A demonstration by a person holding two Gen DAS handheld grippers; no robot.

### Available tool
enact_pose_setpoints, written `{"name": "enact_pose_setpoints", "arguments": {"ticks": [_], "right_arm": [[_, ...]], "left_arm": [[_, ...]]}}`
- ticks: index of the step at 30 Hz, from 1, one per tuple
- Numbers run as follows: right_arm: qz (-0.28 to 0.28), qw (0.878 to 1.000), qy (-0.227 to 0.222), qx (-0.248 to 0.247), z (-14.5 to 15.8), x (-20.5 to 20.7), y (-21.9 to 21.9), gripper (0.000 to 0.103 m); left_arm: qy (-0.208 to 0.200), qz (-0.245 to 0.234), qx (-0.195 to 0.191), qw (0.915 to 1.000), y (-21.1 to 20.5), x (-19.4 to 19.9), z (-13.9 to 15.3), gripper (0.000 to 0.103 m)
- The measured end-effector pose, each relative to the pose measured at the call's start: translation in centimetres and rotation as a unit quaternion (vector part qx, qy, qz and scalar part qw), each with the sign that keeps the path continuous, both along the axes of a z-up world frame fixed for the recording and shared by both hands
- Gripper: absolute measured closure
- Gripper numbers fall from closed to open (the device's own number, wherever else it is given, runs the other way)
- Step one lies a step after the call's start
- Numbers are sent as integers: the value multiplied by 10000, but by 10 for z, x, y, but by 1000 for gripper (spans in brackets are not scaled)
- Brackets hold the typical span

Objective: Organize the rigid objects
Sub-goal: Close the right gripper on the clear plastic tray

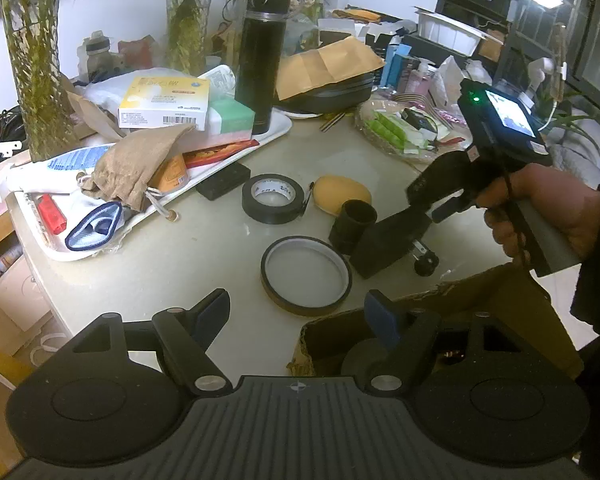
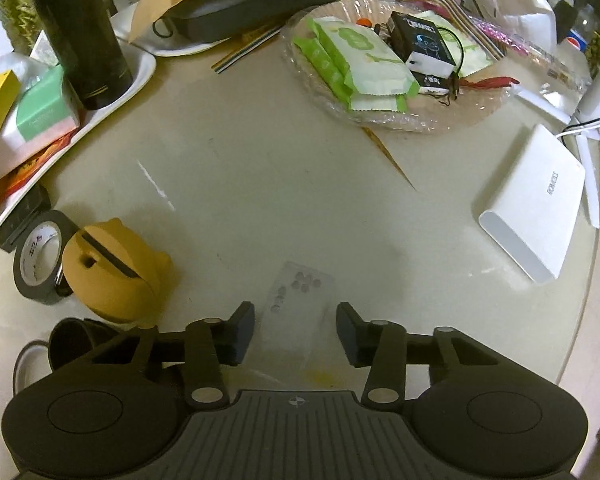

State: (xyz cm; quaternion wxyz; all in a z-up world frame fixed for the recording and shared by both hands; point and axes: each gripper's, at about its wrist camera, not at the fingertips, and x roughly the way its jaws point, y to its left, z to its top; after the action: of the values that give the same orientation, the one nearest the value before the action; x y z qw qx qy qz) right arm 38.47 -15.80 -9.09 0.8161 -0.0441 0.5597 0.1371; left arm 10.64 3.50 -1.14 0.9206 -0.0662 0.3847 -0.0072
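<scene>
On the round table lie a black tape roll (image 1: 272, 199), a thin brown tape ring (image 1: 306, 277), a yellow case (image 1: 341, 194) and a small black cup (image 1: 353, 226). My left gripper (image 1: 298, 314) is open and empty above the table edge, its right finger over a cardboard box (image 1: 440, 320). My right gripper (image 2: 295, 330) is open and empty, low over a clear plastic piece (image 2: 296, 308) on the table. The right wrist view shows the yellow case (image 2: 114, 272), black tape (image 2: 36, 258) and black cup (image 2: 74, 342) at its left. The right gripper body (image 1: 396, 236) shows beside the cup.
A white tray (image 1: 148, 216) with boxes, a cloth bag and a black flask (image 1: 262, 56) stands at the left. A clear dish (image 2: 400, 116) of green packets sits at the back. A white power bank (image 2: 534, 208) lies at the right.
</scene>
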Motion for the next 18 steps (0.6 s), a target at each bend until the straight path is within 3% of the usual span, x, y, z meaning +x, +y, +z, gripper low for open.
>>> {"name": "enact_pose_setpoints", "arguments": {"ticks": [11, 18], "right_arm": [[280, 9994, -124, 145, 1, -4, -11, 67], [426, 9979, -419, 260, 18, -12, -23, 67]], "left_arm": [[-59, 139, 48, 9999, 3, 0, 1, 29], [-9, 105, 79, 9999, 0, 1, 0, 29]]}}
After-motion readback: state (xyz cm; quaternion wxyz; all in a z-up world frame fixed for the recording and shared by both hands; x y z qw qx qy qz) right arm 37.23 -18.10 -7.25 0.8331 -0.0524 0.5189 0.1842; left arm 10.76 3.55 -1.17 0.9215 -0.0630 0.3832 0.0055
